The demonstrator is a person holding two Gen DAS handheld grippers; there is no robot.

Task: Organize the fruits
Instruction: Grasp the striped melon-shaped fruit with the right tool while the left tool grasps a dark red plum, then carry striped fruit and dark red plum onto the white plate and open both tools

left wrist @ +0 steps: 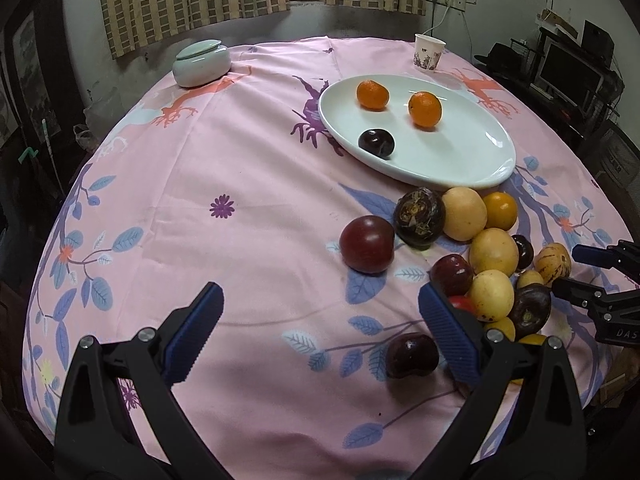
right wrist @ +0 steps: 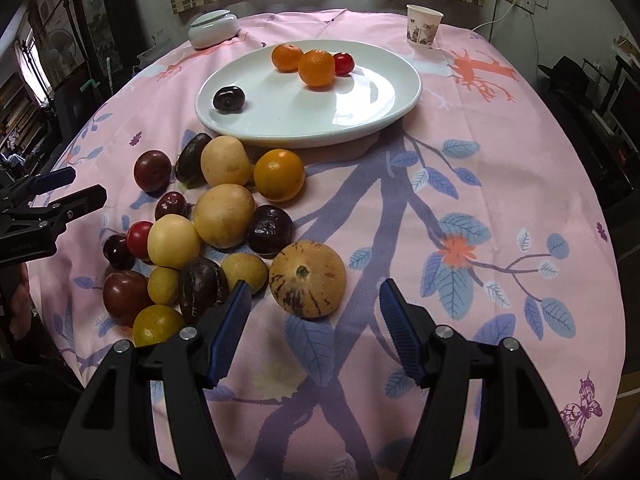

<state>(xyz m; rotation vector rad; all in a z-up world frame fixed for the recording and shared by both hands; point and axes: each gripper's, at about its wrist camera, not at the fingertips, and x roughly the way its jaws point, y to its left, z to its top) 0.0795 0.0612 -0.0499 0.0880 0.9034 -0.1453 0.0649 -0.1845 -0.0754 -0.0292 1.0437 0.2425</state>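
A white plate [left wrist: 460, 152] [right wrist: 300, 116] holds two oranges [right wrist: 316, 67], a red cherry tomato [right wrist: 343, 63] and a dark plum [right wrist: 229, 99]. In front of it lies a heap of yellow, orange, red and dark purple fruits [right wrist: 224, 216] [left wrist: 492, 252] on the pink cloth. My right gripper [right wrist: 316, 304] is open, and a striped yellow fruit [right wrist: 307, 278] sits between its tips without touching the pads. My left gripper [left wrist: 320, 312] [right wrist: 86, 184] is open over bare cloth, left of the heap. A dark plum [left wrist: 412, 354] lies by its right finger. The right gripper [left wrist: 566, 268] also shows at the far right of the left wrist view.
A pale lidded ceramic jar [left wrist: 202, 63] [right wrist: 214, 28] and a paper cup [left wrist: 429, 53] [right wrist: 424, 26] stand at the far side of the round table. A reddish plum [left wrist: 367, 244] lies apart from the heap. The cloth drops off at the table's edges.
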